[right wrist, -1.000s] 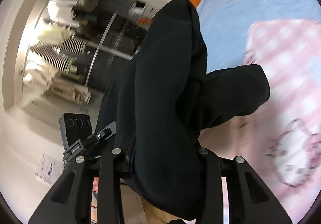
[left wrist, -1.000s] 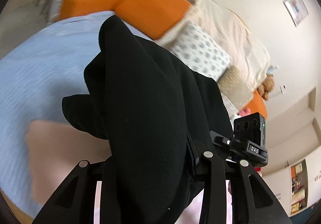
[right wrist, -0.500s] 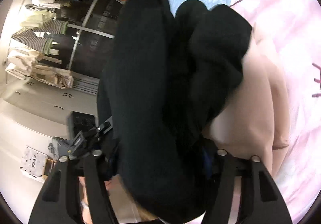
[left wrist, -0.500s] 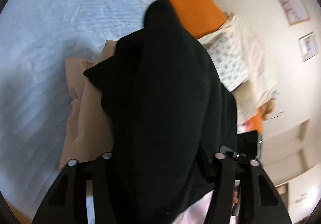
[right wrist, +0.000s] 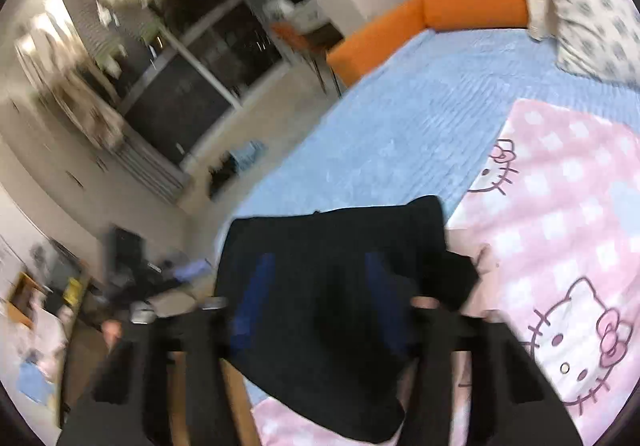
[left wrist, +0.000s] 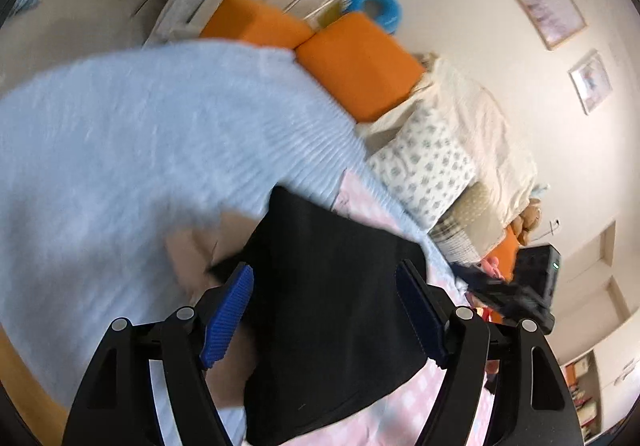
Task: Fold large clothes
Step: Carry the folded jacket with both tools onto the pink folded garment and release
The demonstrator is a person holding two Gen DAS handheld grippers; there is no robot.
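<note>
The black garment (left wrist: pixel 336 306) lies folded flat on the bed, partly over a peach garment (left wrist: pixel 192 254) and the pink blanket. My left gripper (left wrist: pixel 324 268) hangs just above its near part, jaws opening, blue pads (left wrist: pixel 230 312) bare and clear of the cloth. In the blurred right wrist view the same black garment (right wrist: pixel 332 246) lies under my right gripper (right wrist: pixel 320 260). Its jaws are closing, the blue pads (right wrist: pixel 256 294) stand apart, and nothing bulges between them.
A light blue bedspread (left wrist: pixel 120 150) covers the bed, with a pink Hello Kitty blanket (right wrist: pixel 560 230) on it. Orange cushions (left wrist: pixel 356 62) and a patterned pillow (left wrist: pixel 424 166) line the far side. A wooden bed edge (left wrist: pixel 24 378) runs at the lower left. A dark wardrobe (right wrist: pixel 184 78) stands beyond the bed.
Both grippers came down with the black garment, which hung bunched between their jaws. It now lies flat on the bed and both have let go of it.
</note>
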